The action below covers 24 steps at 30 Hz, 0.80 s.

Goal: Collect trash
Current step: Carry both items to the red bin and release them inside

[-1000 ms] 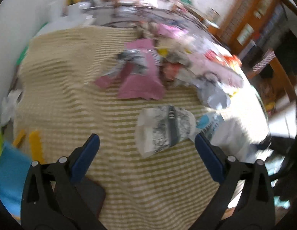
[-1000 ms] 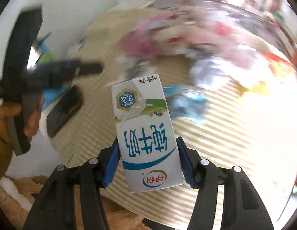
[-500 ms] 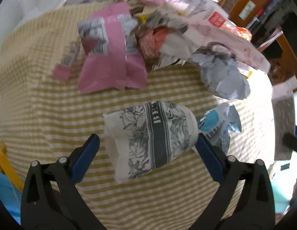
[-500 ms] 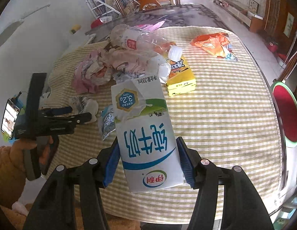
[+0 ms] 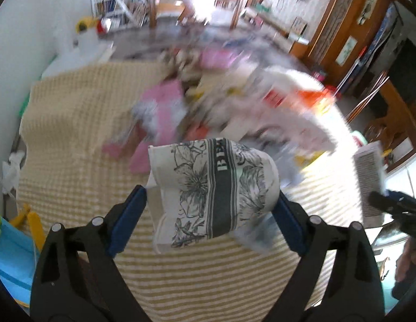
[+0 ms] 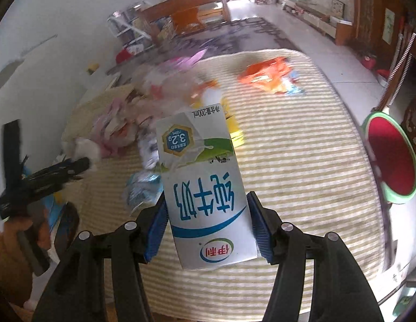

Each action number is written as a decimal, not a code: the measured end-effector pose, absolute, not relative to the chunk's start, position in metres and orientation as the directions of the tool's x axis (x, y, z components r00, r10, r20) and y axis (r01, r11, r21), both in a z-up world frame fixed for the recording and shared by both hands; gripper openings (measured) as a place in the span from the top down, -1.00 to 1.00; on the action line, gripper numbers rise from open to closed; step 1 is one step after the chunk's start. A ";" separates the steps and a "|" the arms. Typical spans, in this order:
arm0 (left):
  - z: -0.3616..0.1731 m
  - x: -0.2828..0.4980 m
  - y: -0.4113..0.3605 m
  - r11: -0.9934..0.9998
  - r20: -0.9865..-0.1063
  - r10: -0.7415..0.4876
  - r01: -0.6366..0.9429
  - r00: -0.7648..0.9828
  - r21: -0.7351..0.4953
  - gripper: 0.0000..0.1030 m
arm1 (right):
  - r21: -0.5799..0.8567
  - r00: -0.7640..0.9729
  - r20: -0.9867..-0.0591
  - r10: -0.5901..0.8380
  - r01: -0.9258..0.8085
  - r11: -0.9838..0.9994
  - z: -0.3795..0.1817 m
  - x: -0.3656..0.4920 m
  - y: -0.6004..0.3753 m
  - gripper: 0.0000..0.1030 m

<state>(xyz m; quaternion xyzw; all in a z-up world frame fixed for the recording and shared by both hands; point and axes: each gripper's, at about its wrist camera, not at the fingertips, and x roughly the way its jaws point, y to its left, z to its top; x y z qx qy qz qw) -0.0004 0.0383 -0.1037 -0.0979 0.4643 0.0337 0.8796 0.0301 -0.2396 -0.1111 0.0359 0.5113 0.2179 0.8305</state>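
Change: since half a second ago my left gripper (image 5: 210, 212) has closed on the paper cup (image 5: 212, 191) and lifted it.
Table (image 6: 302, 161): striped cloth, trash pile far left.
Milk carton (image 6: 205, 196): I have it clamped in my right gripper (image 6: 206, 228), above the near edge.
Cup: crumpled, between the blue pads (image 5: 126, 221).
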 end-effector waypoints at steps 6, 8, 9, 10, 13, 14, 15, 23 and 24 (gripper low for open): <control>-0.073 0.028 -0.029 0.978 -0.764 -0.138 -0.037 0.630 -0.207 -0.73 | 0.251 0.446 -0.832 0.330 -0.229 0.941 -0.104 0.066 -0.310 -0.08; -0.075 0.047 -0.060 0.976 -0.763 -0.173 0.004 0.623 -0.218 -0.73 | 0.248 0.461 -0.838 0.292 -0.154 0.956 -0.109 0.082 -0.351 -0.08; -0.079 0.054 -0.073 0.974 -0.765 -0.188 0.019 0.616 -0.224 -0.73 | 0.248 0.463 -0.841 0.279 -0.129 0.960 -0.111 0.087 -0.364 -0.08; -0.081 0.062 -0.088 0.972 -0.769 -0.207 0.036 0.605 -0.234 -0.73 | 0.245 0.464 -0.847 0.259 -0.090 0.965 -0.114 0.095 -0.384 -0.08; -0.086 0.081 -0.130 0.962 -0.771 -0.258 0.080 0.582 -0.262 -0.73 | 0.223 0.465 -0.863 0.197 0.001 0.975 -0.124 0.114 -0.438 -0.08; -0.086 0.086 -0.144 0.959 -0.770 -0.272 0.097 0.577 -0.266 -0.74 | 0.213 0.463 -0.869 0.176 0.029 0.977 -0.129 0.121 -0.458 -0.08; -0.088 0.094 -0.160 0.955 -0.769 -0.289 0.118 0.570 -0.271 -0.74 | 0.208 0.464 -0.870 0.166 0.042 0.977 -0.131 0.126 -0.469 -0.08; -0.101 0.146 -0.272 0.920 -0.782 -0.392 0.232 0.484 -0.316 -0.74 | 0.223 0.496 -0.860 0.120 0.153 0.963 -0.133 0.146 -0.551 -0.47; -0.101 0.152 -0.285 0.914 -0.781 -0.403 0.252 0.478 -0.317 -0.74 | 0.228 0.504 -0.855 0.118 0.163 0.960 -0.129 0.142 -0.559 -0.48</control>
